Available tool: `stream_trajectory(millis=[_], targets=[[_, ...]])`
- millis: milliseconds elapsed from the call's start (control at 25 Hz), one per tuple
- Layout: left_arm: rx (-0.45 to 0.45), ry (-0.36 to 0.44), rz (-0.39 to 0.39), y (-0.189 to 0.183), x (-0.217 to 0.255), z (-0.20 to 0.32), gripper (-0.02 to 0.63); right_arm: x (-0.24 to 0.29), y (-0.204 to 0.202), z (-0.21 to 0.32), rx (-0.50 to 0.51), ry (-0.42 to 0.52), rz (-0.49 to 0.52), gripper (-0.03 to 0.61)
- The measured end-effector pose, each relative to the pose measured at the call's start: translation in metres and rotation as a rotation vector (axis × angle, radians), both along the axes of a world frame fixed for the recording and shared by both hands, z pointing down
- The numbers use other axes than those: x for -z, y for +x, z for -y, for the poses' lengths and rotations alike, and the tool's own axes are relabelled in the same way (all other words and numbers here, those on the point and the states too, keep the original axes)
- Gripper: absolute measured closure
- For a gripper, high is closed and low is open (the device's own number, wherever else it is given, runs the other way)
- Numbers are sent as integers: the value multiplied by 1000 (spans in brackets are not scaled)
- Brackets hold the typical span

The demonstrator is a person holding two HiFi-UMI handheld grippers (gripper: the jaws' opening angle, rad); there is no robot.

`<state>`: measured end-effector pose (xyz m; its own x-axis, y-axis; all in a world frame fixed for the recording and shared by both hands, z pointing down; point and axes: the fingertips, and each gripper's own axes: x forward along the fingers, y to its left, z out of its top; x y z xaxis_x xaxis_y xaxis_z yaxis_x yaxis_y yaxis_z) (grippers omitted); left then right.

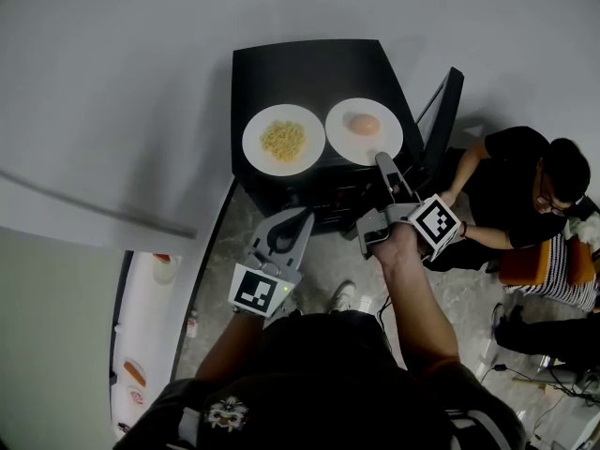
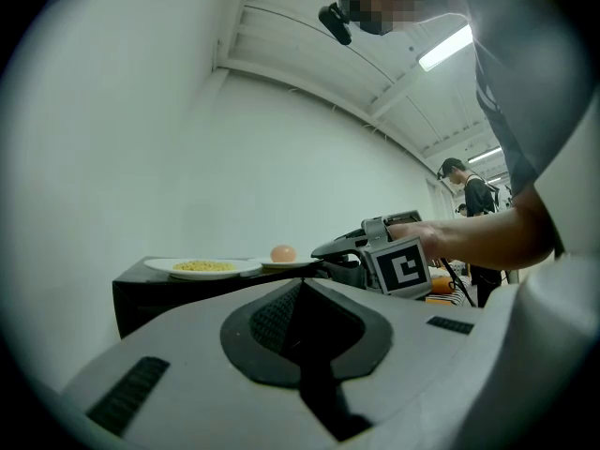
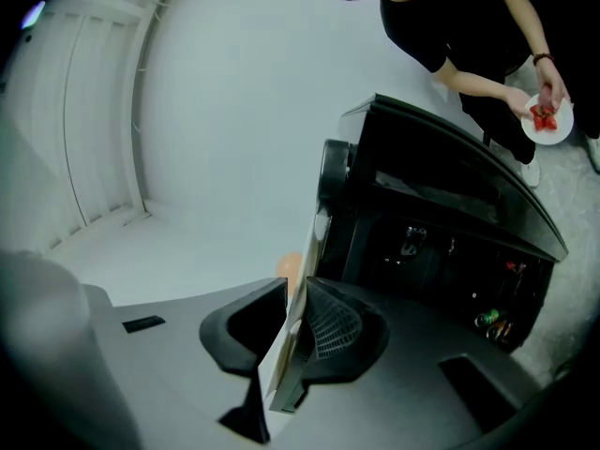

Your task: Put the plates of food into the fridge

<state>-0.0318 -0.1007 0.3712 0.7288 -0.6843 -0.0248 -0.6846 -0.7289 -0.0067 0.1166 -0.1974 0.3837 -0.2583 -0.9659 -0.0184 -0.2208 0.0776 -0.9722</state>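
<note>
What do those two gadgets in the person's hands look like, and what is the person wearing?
Both the left gripper and the right gripper are pale grey, wedge-shaped bodies with dark ribbed jaw pads. Each carries a white cube printed with black square markers. The person wears a dark top.

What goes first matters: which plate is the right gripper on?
The egg plate, on the right: its rim sits between the right gripper's fingers. The yellow-food plate sits apart.
</note>
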Motion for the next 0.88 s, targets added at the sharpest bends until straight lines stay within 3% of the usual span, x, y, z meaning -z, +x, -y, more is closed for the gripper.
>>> stream_trajectory(millis=[880], targets=[[11, -10, 1, 3, -2, -3, 592, 0, 8, -13, -5, 34, 97, 549]])
